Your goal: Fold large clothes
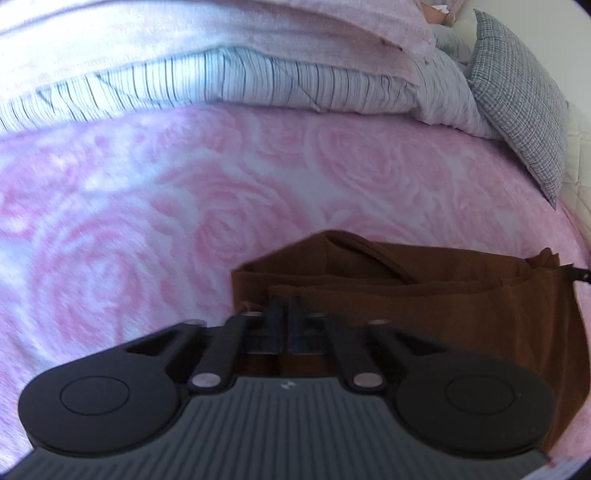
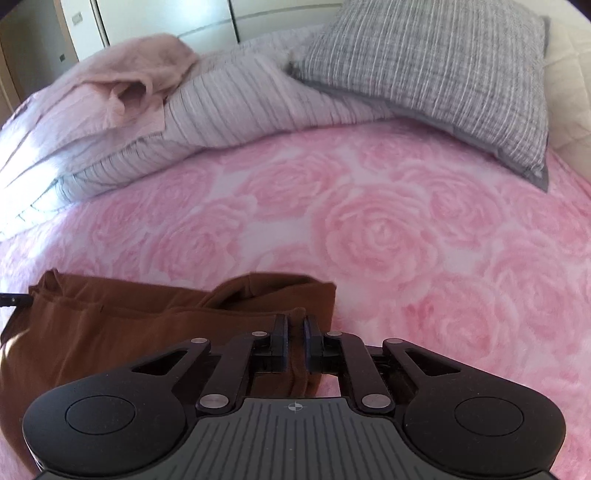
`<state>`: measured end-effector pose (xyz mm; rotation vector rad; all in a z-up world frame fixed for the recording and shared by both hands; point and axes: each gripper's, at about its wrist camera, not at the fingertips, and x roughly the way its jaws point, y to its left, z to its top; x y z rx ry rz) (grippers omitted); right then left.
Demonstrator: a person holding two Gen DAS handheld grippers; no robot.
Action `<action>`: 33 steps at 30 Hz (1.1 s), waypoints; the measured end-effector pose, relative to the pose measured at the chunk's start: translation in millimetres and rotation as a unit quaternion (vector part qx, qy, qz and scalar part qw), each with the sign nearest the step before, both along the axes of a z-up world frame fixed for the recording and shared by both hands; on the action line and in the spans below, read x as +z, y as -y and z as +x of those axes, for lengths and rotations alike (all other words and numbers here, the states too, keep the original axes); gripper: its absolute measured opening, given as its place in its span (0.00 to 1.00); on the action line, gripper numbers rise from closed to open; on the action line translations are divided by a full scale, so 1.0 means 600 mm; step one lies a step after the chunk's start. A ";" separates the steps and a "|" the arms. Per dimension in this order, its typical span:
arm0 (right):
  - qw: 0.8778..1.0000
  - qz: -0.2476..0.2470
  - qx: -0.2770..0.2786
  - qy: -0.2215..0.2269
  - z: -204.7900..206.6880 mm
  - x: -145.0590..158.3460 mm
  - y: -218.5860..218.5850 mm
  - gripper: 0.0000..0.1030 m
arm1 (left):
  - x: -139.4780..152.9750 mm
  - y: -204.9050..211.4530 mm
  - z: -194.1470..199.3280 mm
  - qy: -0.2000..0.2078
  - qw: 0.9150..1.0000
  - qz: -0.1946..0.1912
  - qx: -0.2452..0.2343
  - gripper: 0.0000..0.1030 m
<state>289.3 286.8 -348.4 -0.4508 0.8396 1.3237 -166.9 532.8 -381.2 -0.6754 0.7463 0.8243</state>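
One brown garment [image 1: 424, 306] lies partly folded on the bed, on a pink rose-patterned blanket [image 1: 147, 221], with layered folds running across it. Both grippers are at its near edge. The left gripper [image 1: 284, 306] has its fingers pressed fully together on a fold of the brown cloth near the garment's left end. The right gripper [image 2: 294, 325] has its fingers nearly together, with a ridge of the same cloth pinched between them at the garment's right end. The gripper bodies hide the lower part of the garment in both views, and the frame edge cuts it off. A small dark object [image 1: 576, 275] pokes out at the garment's far end; what it is cannot be made out. Beyond the blanket, a striped duvet [image 2: 229, 107] is bunched up, with a pale pink cloth [image 2: 140, 74] on it and a grey checked pillow [image 2: 443, 66] beside it. White cupboard doors [image 2: 166, 18] stand behind the bed. No writing is readable; each gripper shows only a small round mark.
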 end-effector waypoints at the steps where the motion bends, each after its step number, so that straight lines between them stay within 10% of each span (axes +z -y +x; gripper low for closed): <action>1: 1.000 0.005 0.004 0.005 -0.002 0.006 0.003 0.04 | 0.007 0.003 -0.006 0.007 1.000 0.007 0.003 0.00; 11: 0.998 0.057 0.007 0.032 -0.007 0.050 -0.002 0.03 | 0.071 0.014 -0.013 0.026 0.995 0.084 0.038 0.00; 19: 0.998 -0.024 -0.003 0.063 0.012 -0.017 -0.058 0.04 | 0.001 -0.026 0.050 -0.043 0.997 0.055 0.037 0.01; 23: 0.990 -0.043 -0.059 0.124 -0.008 -0.007 -0.054 0.47 | 0.007 -0.005 0.044 -0.054 0.994 0.063 0.069 0.21; 28: 0.994 0.013 0.013 0.110 -0.088 0.033 0.004 0.47 | 0.054 0.075 0.023 -0.028 0.996 0.081 0.038 0.21; 33: 0.987 -0.093 0.056 0.115 -0.121 -0.042 0.008 0.46 | 0.008 0.101 0.051 -0.095 0.994 0.043 -0.028 0.22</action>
